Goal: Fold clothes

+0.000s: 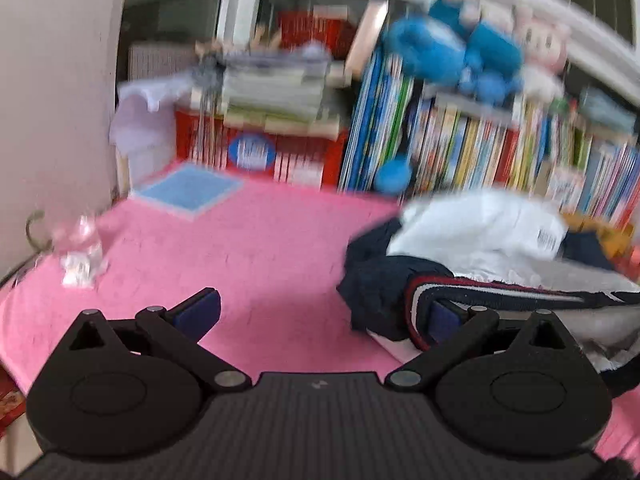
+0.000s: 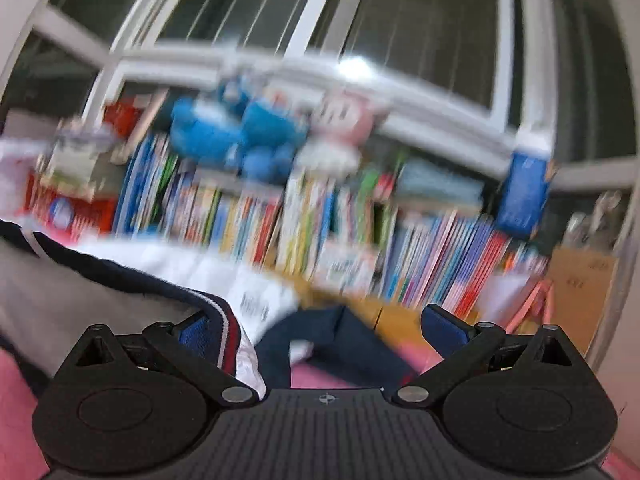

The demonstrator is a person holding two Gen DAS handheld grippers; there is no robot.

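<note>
- Progress, as a judgement: the navy garment (image 1: pixel 384 280) lies bunched and crumpled on the pink mat (image 1: pixel 260 248), with white clothing (image 1: pixel 480 228) heaped on top and behind it; nothing in either view shows a flat, squared fold, so the folding looks to be still to do for this pile
- Both views are smeared by motion, so fine detail of the cloth cannot be read
- Left gripper (image 1: pixel 320 316): jaws spread wide with bare mat between them and nothing held; the left finger stands over open mat, while the right finger sits at the garment's red-and-white striped band (image 1: pixel 416 304), and whether it touches the band I cannot tell
- The pile lies to the right of this claw and just ahead of it
- Right gripper (image 2: pixel 320 332): jaws also wide apart, gripping nothing; the striped band (image 2: pixel 228 332) drapes against its left finger, and navy cloth (image 2: pixel 340 344) lies between the fingers, just ahead
- The rest of the pile spreads to the left of this claw
</note>
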